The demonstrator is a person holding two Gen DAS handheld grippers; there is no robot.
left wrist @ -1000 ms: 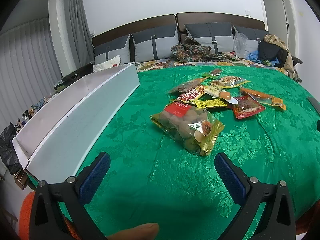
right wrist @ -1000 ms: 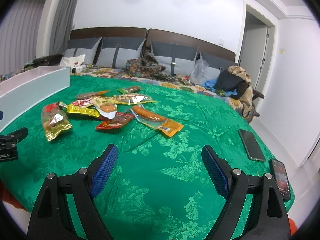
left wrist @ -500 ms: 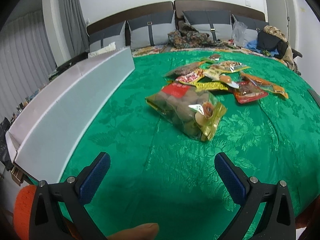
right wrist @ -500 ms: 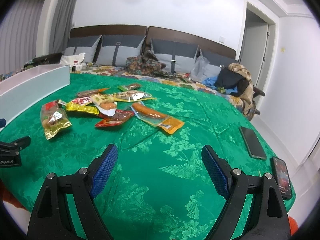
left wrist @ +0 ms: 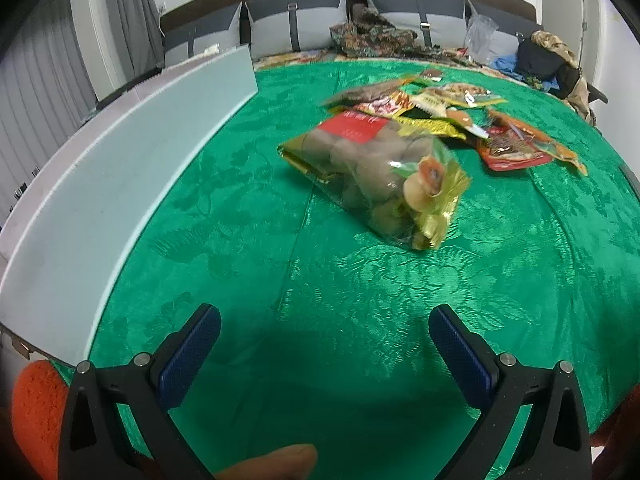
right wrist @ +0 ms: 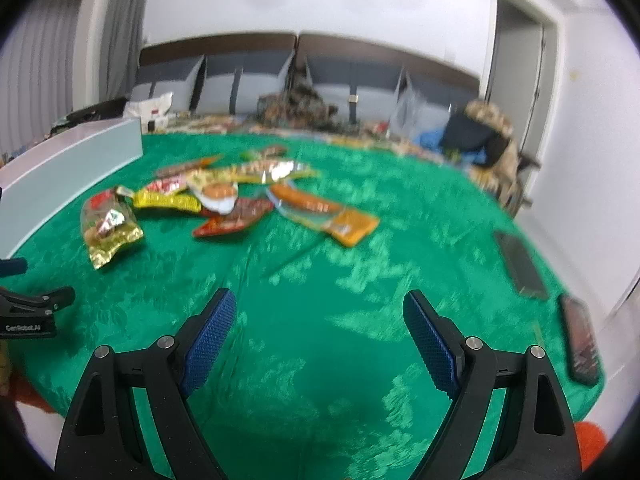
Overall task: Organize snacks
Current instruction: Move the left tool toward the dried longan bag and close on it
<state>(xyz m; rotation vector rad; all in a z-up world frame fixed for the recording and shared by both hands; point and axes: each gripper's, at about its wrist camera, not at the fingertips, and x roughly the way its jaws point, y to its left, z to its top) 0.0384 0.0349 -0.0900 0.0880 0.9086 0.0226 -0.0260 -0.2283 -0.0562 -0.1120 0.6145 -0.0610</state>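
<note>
White box wall [left wrist: 132, 152] flanks the gold snack bag [left wrist: 376, 176]; two phones [right wrist: 524, 268] lie well apart.

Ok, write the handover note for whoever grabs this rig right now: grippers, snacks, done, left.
Left gripper: open, empty, pointed at the big gold-edged snack bag.
Right gripper: open, empty, over bare green cloth.
Snacks: the big bag lies alone nearest the left gripper; the other packets lie in a loose pile beyond it.
White box: along the cloth's left edge; its inside is hidden.
Done: nothing visibly sorted.
Left: every packet.
</note>
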